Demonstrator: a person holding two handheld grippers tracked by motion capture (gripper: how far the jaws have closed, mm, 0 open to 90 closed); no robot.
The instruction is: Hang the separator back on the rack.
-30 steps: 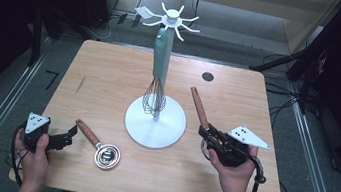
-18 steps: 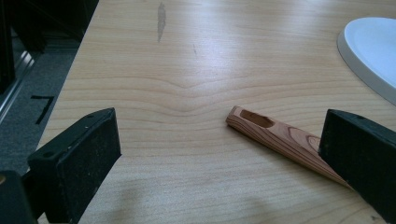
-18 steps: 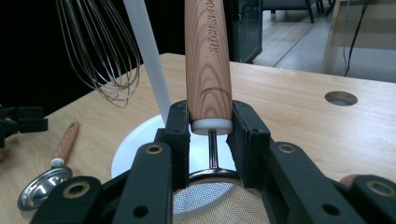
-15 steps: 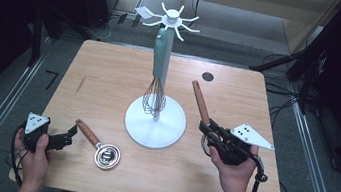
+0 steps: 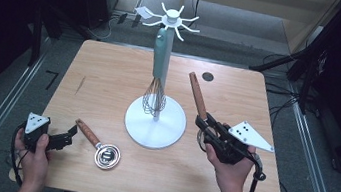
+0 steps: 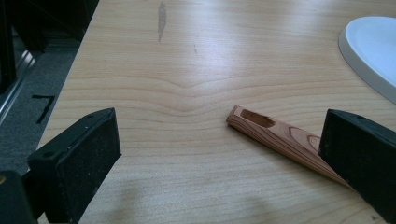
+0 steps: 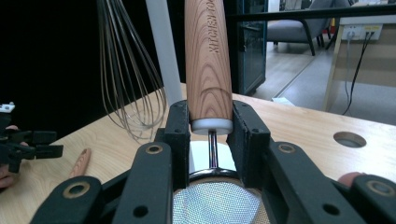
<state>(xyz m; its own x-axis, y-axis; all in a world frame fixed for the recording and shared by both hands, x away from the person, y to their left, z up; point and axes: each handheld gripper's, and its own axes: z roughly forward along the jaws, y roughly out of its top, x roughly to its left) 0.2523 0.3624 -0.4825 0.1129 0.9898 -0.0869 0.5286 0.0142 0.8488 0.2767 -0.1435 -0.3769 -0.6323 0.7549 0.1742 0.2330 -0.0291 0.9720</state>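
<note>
- Progress so far: one utensil is up. A teal-handled wire whisk (image 5: 156,81) hangs from the white spoked utensil stand (image 5: 156,119) in the middle of the light wooden table (image 5: 111,72).
- Right gripper (image 5: 206,124) is clamped on the wooden-handled metal mesh strainer (image 5: 198,96), just right of the stand's round base. In the right gripper view the black jaws pinch the bottom of the handle (image 7: 208,60), where the wood meets its pale collar, with the mesh bowl tucked below between the gripper's arms. The handle points up and away, toward the stand.
- Judging by that, the strainer is lifted and on its way to a hook, but not hung yet. It sits well below the white arms at the top.
- Left gripper (image 5: 71,132) has its jaws spread wide with nothing between them. The left gripper view shows the tapered end of a wooden-handled small metal measuring cup (image 6: 280,137) lying flat on the table, just beside one pad, slot-shaped hanging hole in plain sight.
- That cup (image 5: 98,145) lies at the front left of the table, untouched as far as I can tell.
- Left to do, I'd say: hook the strainer, then grasp and hang the cup.
</note>
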